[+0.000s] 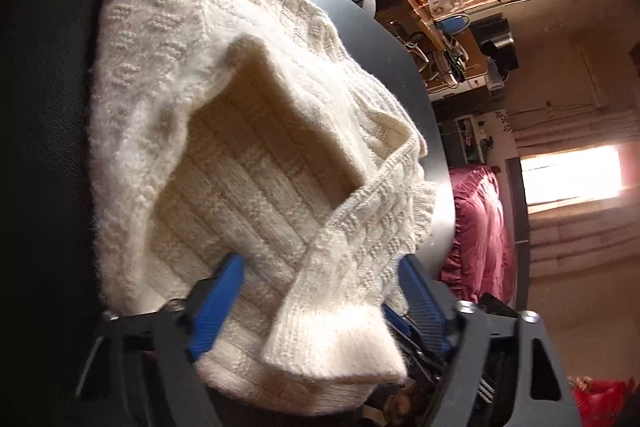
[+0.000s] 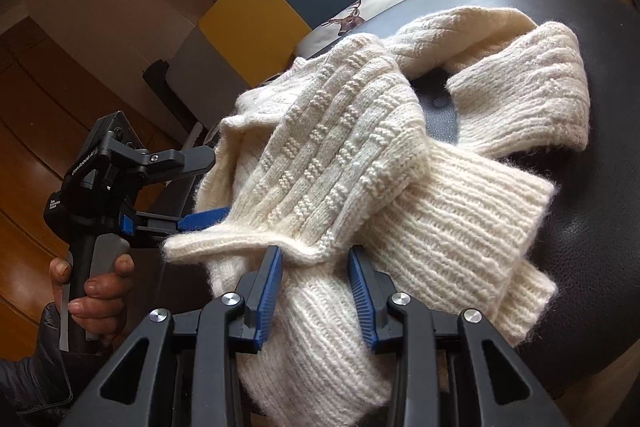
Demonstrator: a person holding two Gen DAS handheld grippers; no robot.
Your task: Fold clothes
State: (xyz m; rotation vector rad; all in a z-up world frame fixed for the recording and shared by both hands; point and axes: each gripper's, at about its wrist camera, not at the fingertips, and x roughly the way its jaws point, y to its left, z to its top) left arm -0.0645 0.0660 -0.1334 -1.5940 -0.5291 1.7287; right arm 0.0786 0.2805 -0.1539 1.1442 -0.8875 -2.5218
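On dark tabletop: cream knit sweater, partly folded. Your right gripper jaws apart, ribbed hem between, not pinched. Right view alone shows your hand holding left gripper; left gripper jaws spread wide around sweater edge.

Both wrist views sit very close over the cream sweater on the dark bench, the left one rolled sideways, the right one upright and catching the left gripper at frame left.
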